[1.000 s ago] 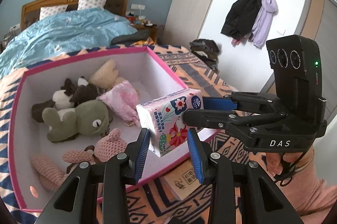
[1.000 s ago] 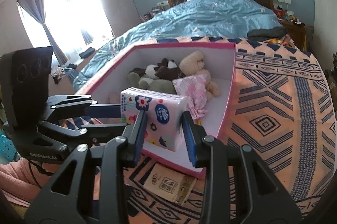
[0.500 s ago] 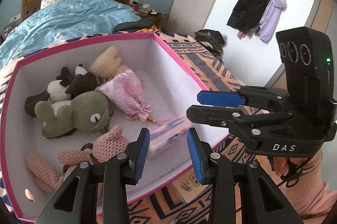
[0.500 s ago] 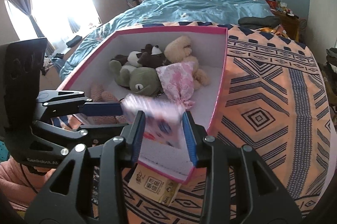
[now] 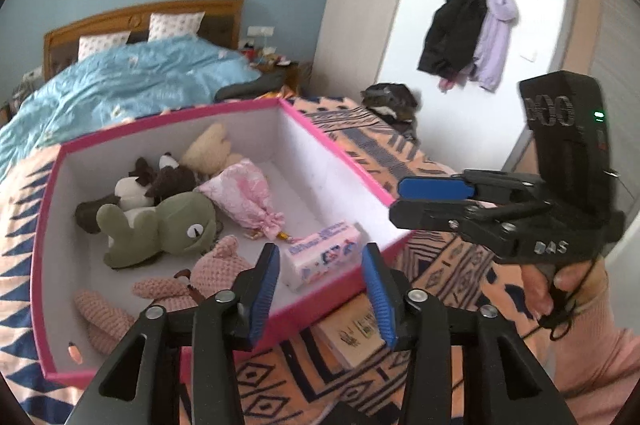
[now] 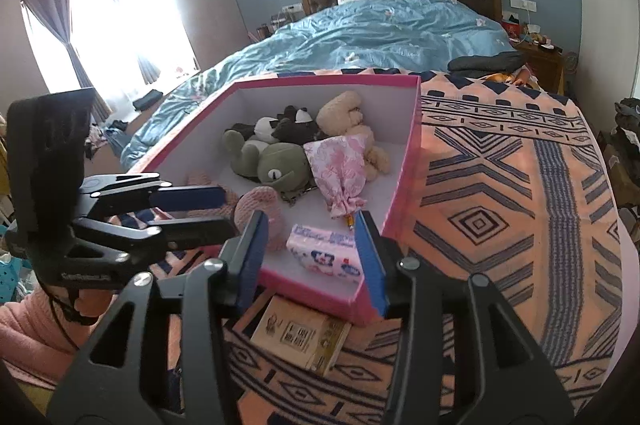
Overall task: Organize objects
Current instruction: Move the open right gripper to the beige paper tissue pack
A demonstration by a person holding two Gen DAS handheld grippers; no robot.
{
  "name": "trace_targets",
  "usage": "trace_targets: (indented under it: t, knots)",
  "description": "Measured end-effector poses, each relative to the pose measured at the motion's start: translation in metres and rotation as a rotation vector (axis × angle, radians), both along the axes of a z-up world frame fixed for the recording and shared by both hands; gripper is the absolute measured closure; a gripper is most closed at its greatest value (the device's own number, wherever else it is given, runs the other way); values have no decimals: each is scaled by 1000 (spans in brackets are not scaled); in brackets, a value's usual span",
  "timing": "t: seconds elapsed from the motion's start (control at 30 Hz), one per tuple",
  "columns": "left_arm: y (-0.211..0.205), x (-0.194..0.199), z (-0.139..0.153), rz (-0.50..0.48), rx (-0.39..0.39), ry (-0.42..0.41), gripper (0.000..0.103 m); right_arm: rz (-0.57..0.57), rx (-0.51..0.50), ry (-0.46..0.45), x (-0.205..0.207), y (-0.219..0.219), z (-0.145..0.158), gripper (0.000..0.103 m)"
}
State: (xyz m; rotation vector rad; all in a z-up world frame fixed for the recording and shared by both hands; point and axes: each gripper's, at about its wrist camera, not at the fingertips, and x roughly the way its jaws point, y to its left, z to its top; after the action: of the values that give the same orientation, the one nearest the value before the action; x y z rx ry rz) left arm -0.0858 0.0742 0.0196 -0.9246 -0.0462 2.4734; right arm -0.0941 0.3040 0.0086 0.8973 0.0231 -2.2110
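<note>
Both jaws apart, empty: left gripper (image 5: 320, 283) & right gripper (image 6: 308, 257) hover near pink-rimmed white cardboard box (image 5: 336, 149). Floral soft tissue pack (image 5: 323, 259) lies inside, near-right corner. Drop step looks done; next likely flat brown carton (image 6: 300, 337) outside box, needs a low reach.

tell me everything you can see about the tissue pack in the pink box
The tissue pack is a soft rectangular packet in glossy white-and-pink plastic wrap, printed with flowers, blue text and a blue round logo. It lies flat on the white floor of the pink box, in the near corner, close to the front wall. The tied end of the pink drawstring pouch sits just beside it; whether they touch is unclear. Neither set of tongs holds it: both are open, and it appears through their gaps.
</note>
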Motion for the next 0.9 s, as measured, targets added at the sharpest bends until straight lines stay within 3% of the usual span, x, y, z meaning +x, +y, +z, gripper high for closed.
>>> trace_targets:
  t: [0.17, 0.3, 0.63, 0.9]
  knots:
    - [8, 29, 3, -59, -14, 56, 57, 17, -45, 2, 19, 13, -3, 55]
    - [16, 44, -7, -96, -13, 46, 56, 31, -53, -11, 33, 19, -13, 55]
    - [30, 46, -54, -75, -24, -103, 56, 7, -67, -154, 38, 29, -63, 55]
    - [37, 45, -63, -53, -46, -129, 56, -2, -75, -194, 40, 29, -79, 55]
